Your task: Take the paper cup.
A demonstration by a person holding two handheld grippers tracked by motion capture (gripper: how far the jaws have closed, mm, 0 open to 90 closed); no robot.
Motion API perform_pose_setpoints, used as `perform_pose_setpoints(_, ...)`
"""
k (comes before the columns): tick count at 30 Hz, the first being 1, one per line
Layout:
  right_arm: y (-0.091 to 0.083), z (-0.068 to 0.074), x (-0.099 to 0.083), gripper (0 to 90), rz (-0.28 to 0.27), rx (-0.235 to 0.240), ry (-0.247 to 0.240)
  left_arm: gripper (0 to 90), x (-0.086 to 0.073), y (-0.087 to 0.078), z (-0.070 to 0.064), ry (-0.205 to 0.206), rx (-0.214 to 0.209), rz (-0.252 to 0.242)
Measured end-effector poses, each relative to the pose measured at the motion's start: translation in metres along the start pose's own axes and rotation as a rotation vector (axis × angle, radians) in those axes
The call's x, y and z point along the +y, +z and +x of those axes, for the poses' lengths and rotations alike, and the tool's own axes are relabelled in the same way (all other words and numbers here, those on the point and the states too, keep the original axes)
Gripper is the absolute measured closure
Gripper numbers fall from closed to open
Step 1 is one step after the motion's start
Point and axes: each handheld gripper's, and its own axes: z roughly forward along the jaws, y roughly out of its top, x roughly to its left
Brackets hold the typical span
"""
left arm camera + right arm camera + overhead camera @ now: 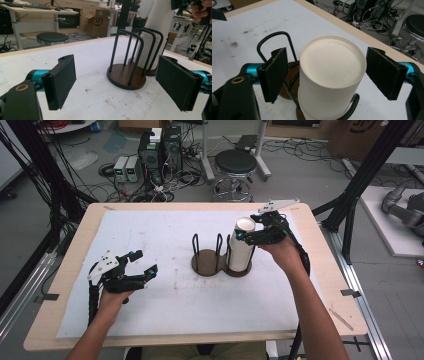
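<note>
A brown two-ring cup holder (209, 263) with black wire loops stands mid-table. Its right ring carries a tall stack of white cups (242, 245), upside down with the flat base on top (332, 61). My right gripper (252, 229) hovers at the top of the stack, open, one jaw on each side of the uppermost cup without touching it. My left gripper (142, 262) stays open over the white mat at the left, with nothing between its pads (61, 81). In the left gripper view the holder (126, 75) and stack (150, 53) lie ahead.
A white mat (165, 290) covers most of the wooden table (45, 322). Beyond the far edge are a black stool (235, 165), power supplies and cables on the floor. Black frame posts flank both sides of the table.
</note>
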Motion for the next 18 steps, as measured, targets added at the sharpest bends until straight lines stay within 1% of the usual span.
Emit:
perform_pose_setpoints(3,0.004,-0.002,0.0,20.5,0.015,-0.012,0.013,16.6,0.0,0.0,0.0,0.006,0.001,0.006)
perform_pose_setpoints(4,0.005,-0.002,0.0,22.4,0.015,-0.01,0.018,16.7,0.0,0.001,0.0,0.004,0.0,0.008)
perform_pose_setpoints(5,0.005,-0.003,0.0,27.0,0.018,-0.002,0.018,16.7,0.0,0.001,0.0,0.005,0.0,0.01)
perform_pose_setpoints(6,0.006,-0.003,0.0,29.5,0.026,0.002,0.015,16.7,0.0,0.001,0.0,0.004,0.0,0.007)
perform_pose_setpoints(10,0.006,-0.004,0.0,32.7,0.032,0.009,0.028,16.8,0.0,0.001,0.0,0.003,-0.002,0.009)
perform_pose_setpoints(11,0.005,-0.004,0.001,32.9,0.03,0.009,0.024,16.7,0.0,0.001,0.0,0.003,-0.002,0.009)
perform_pose_setpoints(13,0.003,-0.004,0.002,33.2,0.015,0.002,0.026,16.8,-0.001,0.001,0.0,0.002,-0.004,0.008)
perform_pose_setpoints(14,0.002,-0.004,0.003,33.3,0.001,0.005,0.029,16.7,-0.001,0.001,-0.001,-0.005,-0.01,0.0)
perform_pose_setpoints(16,-0.002,-0.004,0.006,33.4,-0.026,0.003,0.029,16.8,-0.001,0.001,-0.001,-0.002,-0.011,0.0)
perform_pose_setpoints(18,-0.005,-0.004,0.008,33.4,-0.036,0.003,0.032,16.8,-0.001,0.002,-0.001,0.0,-0.012,0.0)
